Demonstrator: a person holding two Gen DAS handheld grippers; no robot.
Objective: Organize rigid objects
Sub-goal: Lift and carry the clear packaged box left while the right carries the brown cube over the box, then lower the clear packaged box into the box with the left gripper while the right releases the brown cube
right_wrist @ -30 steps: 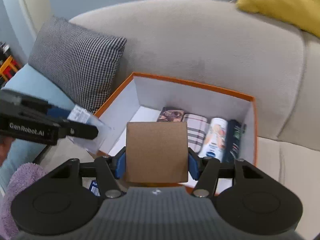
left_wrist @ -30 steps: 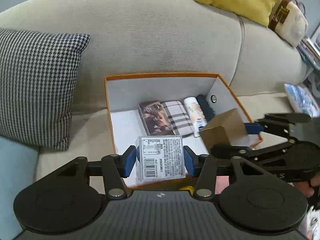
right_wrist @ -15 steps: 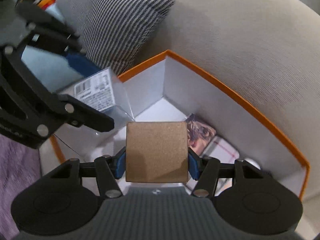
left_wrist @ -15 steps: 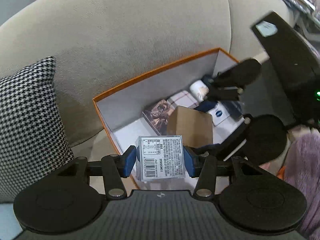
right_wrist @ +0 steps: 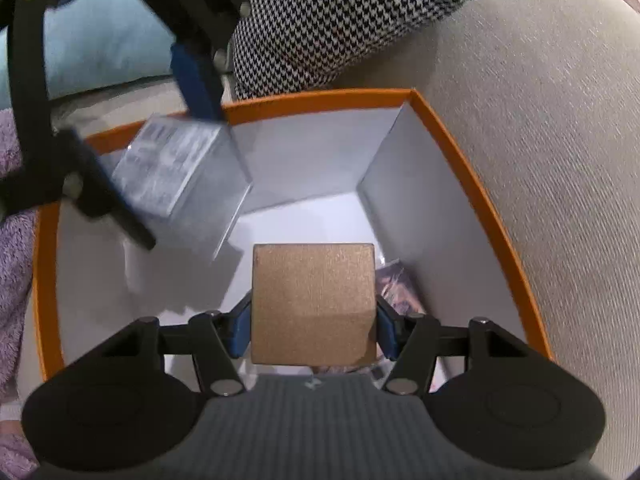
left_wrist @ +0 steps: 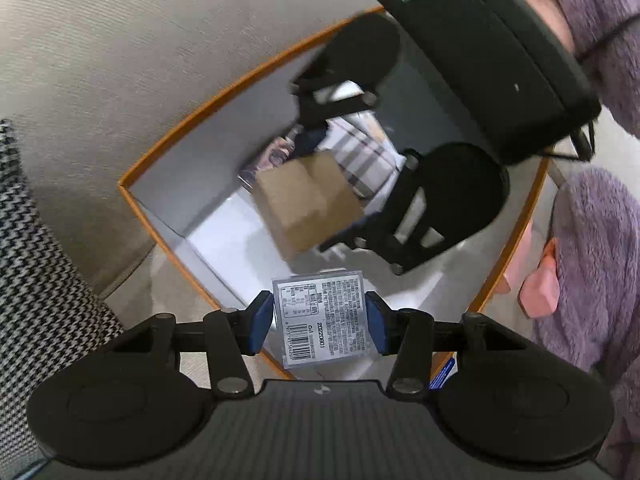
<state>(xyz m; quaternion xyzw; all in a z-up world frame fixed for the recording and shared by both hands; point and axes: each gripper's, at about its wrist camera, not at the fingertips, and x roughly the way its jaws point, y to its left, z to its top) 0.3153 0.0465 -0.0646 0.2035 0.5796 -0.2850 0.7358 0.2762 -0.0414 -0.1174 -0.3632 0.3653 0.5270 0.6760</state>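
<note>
I have the left claw (left_wrist: 319, 322) pinching the clear box (left_wrist: 323, 318) and the right claw (right_wrist: 313, 330) pinching the brown box (right_wrist: 314, 304) over the orange bin (right_wrist: 472, 184).

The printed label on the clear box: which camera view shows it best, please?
The left wrist view. There the clear box faces the camera squarely between the left gripper pads, with its barcode sharp. In the right wrist view the same box is tilted and blurred.

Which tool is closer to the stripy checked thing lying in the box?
The right. The right tool, holding the brown box, hangs just above the plaid item. The left tool, holding the clear labelled box, is over the orange box's opposite end.
</note>
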